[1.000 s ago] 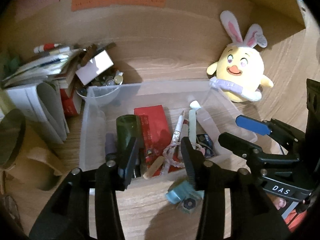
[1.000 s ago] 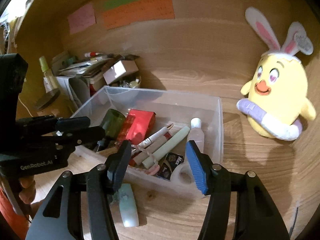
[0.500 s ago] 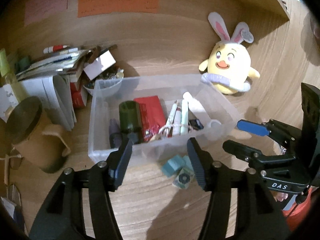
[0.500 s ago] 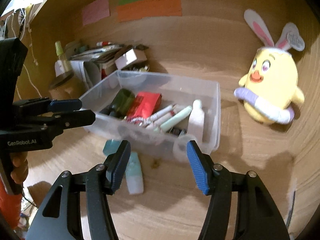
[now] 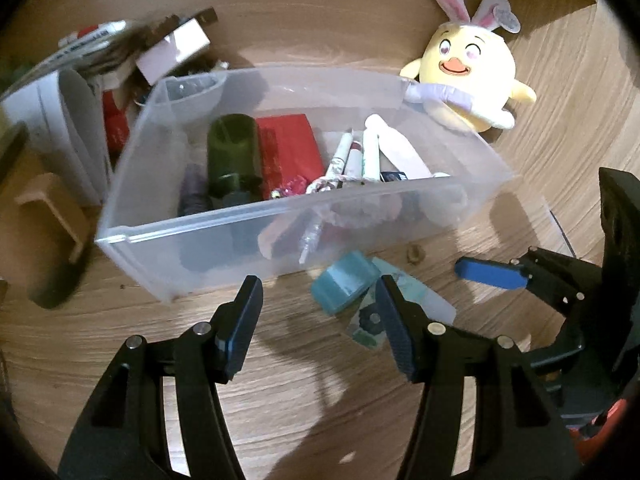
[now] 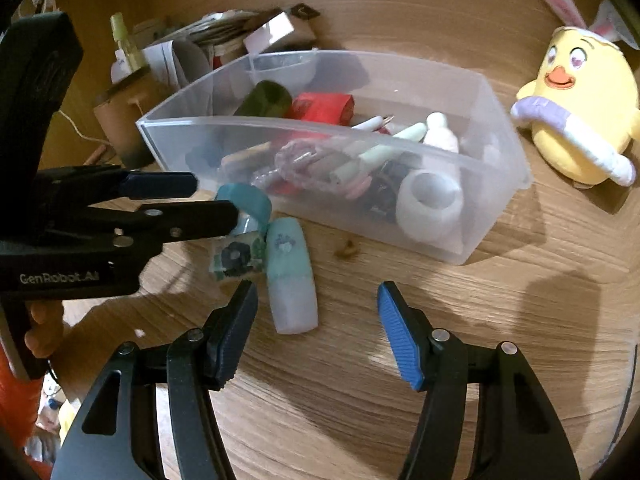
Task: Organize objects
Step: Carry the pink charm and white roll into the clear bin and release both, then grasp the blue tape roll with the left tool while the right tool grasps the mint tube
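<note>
I hold both grippers above a wood-grain desk. My left gripper (image 5: 318, 300) has its fingers spread wide with nothing between them, and my right gripper (image 6: 316, 306) is likewise spread and empty.

A pale mint-green rounded tube (image 6: 291, 276) lies flat on the desk just in front of a clear plastic bin (image 6: 492, 216). In the right wrist view its long axis runs toward and away from me, and its far end nearly reaches the bin's front wall. Just to its left are a teal roll of tape (image 5: 345, 282) and a small patterned packet (image 6: 234, 258); I think they touch it, but the left gripper partly hides them.

The bin's long axis runs across my view. It holds a dark green cylinder (image 5: 232, 156), a red box (image 5: 288, 152) and several pens (image 5: 356, 156).

Bare desk lies open below and to the right of the tube. A yellow plush chick with rabbit ears (image 5: 468, 76) sits past the bin's right end.
</note>
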Action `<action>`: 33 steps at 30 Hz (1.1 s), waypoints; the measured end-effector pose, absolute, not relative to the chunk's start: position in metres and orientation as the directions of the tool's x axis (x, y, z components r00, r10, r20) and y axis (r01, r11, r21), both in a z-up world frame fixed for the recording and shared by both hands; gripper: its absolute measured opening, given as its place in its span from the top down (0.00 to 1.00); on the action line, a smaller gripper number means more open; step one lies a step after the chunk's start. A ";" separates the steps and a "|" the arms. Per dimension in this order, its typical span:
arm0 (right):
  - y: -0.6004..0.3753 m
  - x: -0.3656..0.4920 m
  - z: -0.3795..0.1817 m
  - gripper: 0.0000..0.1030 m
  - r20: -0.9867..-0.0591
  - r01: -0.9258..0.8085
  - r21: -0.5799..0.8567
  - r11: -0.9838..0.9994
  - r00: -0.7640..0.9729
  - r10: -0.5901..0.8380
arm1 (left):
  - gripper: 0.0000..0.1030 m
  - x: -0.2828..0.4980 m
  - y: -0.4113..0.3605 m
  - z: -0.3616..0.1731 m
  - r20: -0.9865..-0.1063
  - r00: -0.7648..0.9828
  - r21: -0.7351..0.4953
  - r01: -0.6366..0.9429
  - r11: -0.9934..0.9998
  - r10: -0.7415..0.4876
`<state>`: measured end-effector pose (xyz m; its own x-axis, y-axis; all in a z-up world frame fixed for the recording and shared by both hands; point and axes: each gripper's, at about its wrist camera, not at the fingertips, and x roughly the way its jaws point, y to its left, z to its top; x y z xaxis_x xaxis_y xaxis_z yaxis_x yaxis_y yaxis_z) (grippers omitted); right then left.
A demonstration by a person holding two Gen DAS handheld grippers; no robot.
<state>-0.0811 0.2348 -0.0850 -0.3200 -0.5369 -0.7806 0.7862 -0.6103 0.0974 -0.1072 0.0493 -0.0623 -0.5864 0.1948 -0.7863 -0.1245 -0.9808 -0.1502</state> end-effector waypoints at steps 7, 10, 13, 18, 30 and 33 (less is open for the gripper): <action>0.228 -0.077 -0.086 0.76 -0.787 0.809 0.087 -0.581 -0.301 -0.538 | 0.55 -0.117 0.057 -0.068 -0.792 -0.563 -0.194 -0.135 -0.972 0.237; 0.232 -0.074 -0.086 0.78 -0.789 0.812 0.087 -0.577 -0.298 -0.538 | 0.61 -0.119 0.061 -0.069 -0.791 -0.564 -0.190 -0.140 -0.972 0.236; 0.238 -0.073 -0.085 0.78 -0.789 0.808 0.089 -0.582 -0.300 -0.537 | 0.61 -0.113 0.061 -0.069 -0.787 -0.579 -0.167 -0.136 -0.976 0.215; 0.252 -0.074 -0.085 0.78 -0.787 0.795 0.109 -0.597 -0.298 -0.541 | 0.61 -0.102 0.054 -0.068 -0.779 -0.601 -0.138 -0.114 -0.984 0.179; 0.276 -0.069 -0.062 0.78 -0.729 0.769 0.161 -0.618 -0.329 -0.600 | 0.61 -0.073 0.024 -0.046 -0.735 -0.660 -0.165 -0.049 -0.985 0.156; 0.279 -0.067 -0.051 0.78 -0.708 0.770 0.165 -0.616 -0.343 -0.618 | 0.61 -0.068 0.021 -0.034 -0.711 -0.686 -0.172 -0.043 -0.984 0.154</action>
<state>-0.0666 0.2793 -0.0506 -0.3427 -0.6176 -0.7079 0.7700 -0.6164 0.1650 -0.0676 0.0214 -0.0336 -0.6858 0.1541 -0.7113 -0.0433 -0.9842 -0.1715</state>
